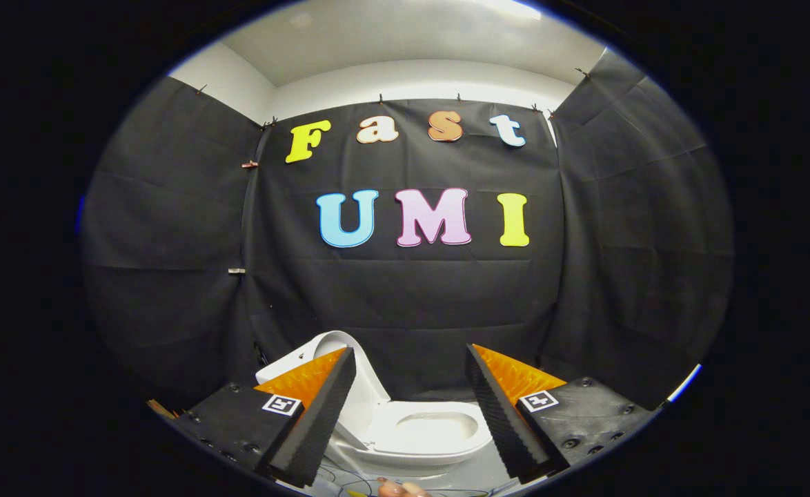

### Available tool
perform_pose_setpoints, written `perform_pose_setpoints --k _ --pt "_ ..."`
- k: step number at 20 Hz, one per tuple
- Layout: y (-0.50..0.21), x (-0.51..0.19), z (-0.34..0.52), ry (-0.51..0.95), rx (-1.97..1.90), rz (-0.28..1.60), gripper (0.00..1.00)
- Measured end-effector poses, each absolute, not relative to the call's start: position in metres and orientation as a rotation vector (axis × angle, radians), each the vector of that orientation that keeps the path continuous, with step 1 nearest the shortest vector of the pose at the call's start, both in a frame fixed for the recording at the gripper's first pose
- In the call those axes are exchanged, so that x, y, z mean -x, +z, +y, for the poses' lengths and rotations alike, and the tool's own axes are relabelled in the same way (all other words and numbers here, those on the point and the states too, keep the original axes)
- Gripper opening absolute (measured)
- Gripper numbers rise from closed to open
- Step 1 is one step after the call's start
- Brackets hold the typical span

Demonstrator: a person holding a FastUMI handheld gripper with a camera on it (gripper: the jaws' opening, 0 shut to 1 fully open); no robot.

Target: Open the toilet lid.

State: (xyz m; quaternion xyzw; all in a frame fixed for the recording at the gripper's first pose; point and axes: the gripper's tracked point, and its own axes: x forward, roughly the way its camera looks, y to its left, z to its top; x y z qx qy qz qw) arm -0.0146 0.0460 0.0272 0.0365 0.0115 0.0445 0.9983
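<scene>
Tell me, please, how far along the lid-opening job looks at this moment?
It looks essentially done: the toilet lid stands raised, tilted back toward the black cloth wall, and the seat and bowl lie exposed. Nothing is in hand: the gripper is open, its fingers spread apart with the toilet beyond and between them, touching nothing. Judging by this, only pulling away seems left.

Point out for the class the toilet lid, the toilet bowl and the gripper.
toilet lid [367,397]: gripper view, on the raised lid's white inner face beside the left finger.
toilet bowl [439,431]: gripper view, on the open bowl's basin between the fingers.
gripper [412,407]: gripper view, midway between its open fingertips, which touch nothing.
</scene>
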Motion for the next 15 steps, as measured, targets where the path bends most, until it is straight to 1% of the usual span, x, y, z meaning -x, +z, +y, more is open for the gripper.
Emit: perform_pose_setpoints --k 15 --pt "0.0272 0.0168 0.0437 0.089 -0.082 0.027 0.99"
